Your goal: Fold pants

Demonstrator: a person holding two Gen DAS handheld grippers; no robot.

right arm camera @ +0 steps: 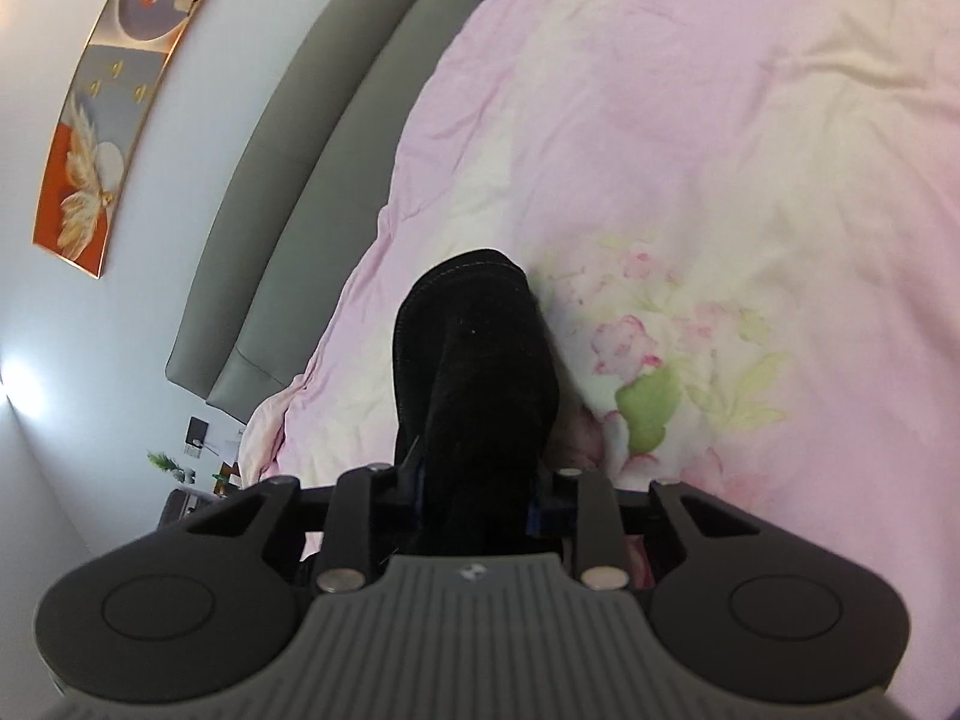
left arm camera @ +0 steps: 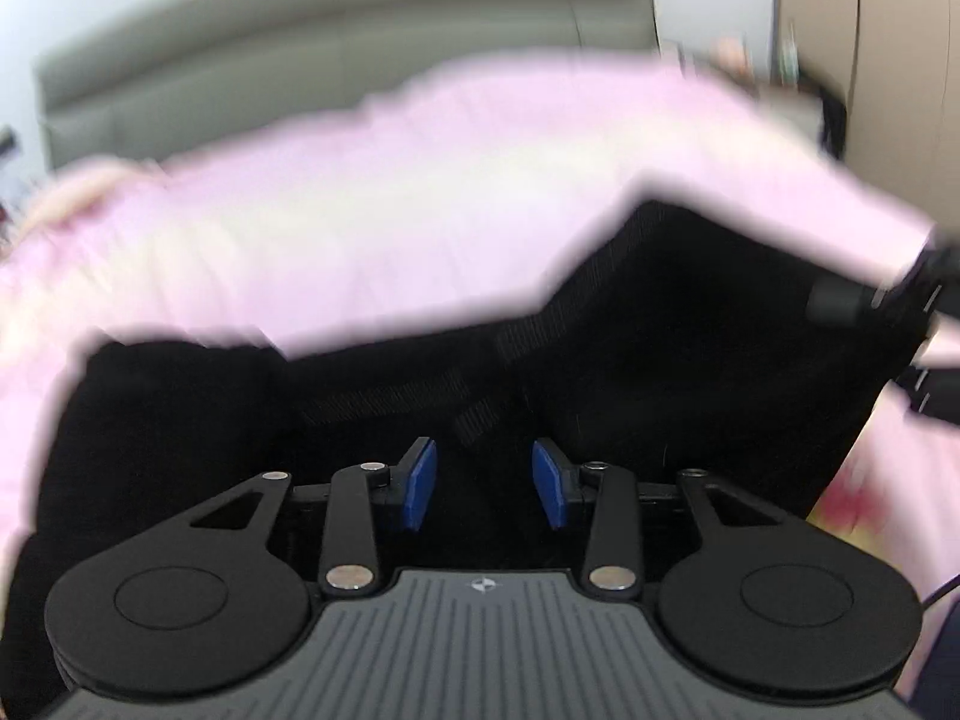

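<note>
The black pants (left arm camera: 660, 330) lie spread on a pink bedspread (left arm camera: 360, 210), blurred in the left wrist view. My left gripper (left arm camera: 484, 483) is open just over the cloth, its blue pads (left arm camera: 420, 480) apart with nothing between them. My right gripper (right arm camera: 474, 492) is shut on a bunched part of the black pants (right arm camera: 474, 360), which rises between the jaws and hides the pads. The right gripper also shows at the right edge of the left wrist view (left arm camera: 888, 300), at the pants' far corner.
The pink floral bedspread (right arm camera: 690, 180) covers the bed. A grey padded headboard (right arm camera: 312, 168) runs along the wall, with a framed picture (right arm camera: 102, 120) above it. A wooden wardrobe (left arm camera: 888, 60) stands at the right. A cluttered bedside table (right arm camera: 192, 480) is beyond the bed.
</note>
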